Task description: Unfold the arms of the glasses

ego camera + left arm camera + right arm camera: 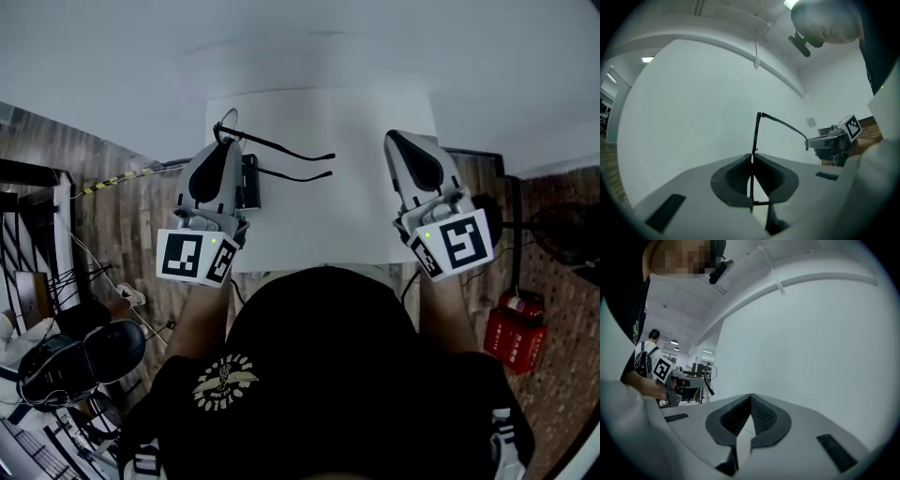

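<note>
Black wire glasses [756,133], likely light and easily bent, are being clamped at the frame by the left gripper [751,157]; the right gripper [750,397] is being carried closed, empty.

Glasses [281,148] in left gripper [223,145] — over table's [328,216] left side, right gripper [395,140] well apart

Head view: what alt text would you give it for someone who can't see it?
From above, a person in a black shirt holds thin black glasses in the left gripper over a white table, both arms of the glasses pointing right. The right gripper, shut and empty, is at the table's right edge, apart from them.
</note>
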